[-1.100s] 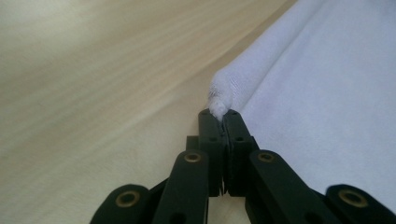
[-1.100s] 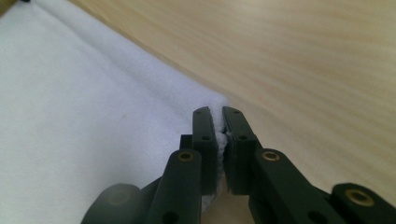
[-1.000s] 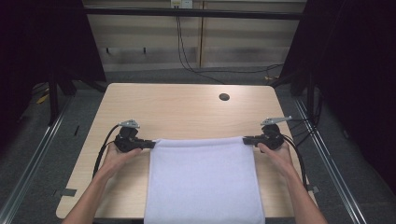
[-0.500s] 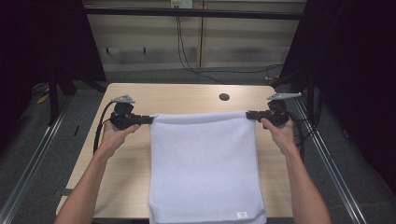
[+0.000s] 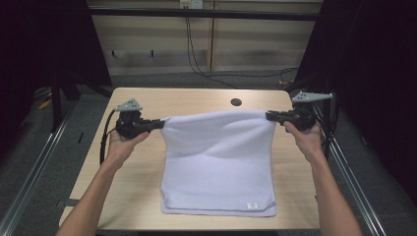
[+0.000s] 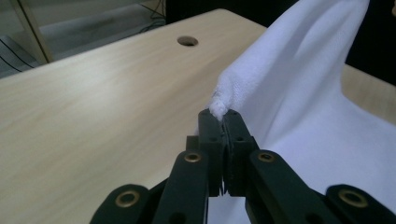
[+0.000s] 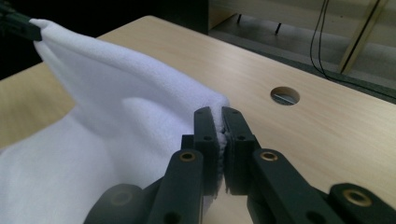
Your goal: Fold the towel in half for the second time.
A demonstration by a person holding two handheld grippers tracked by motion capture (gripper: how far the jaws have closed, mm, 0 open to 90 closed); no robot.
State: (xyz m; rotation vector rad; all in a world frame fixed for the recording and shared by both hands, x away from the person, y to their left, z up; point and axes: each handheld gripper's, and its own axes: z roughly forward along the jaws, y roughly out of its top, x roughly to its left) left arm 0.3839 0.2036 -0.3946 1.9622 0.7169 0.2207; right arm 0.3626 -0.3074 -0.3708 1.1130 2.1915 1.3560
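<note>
Light falls from overhead, mostly on the tabletop [image 5: 147,101]; room around it goes near black at both sides. White towel [image 5: 219,162] is bright, w/ soft shadows in its folds, not blown out. High view slightly soft, some grain. Both gripper views: close fingers [image 6: 210,126] sharp-ish, far background blurred, poss. mild wide-angle stretch at edges. Faint sheen on wood.

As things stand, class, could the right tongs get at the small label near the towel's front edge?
Probably not: the right tongs are shut on the white towel's far corner, and the label lies at the near edge.
</note>
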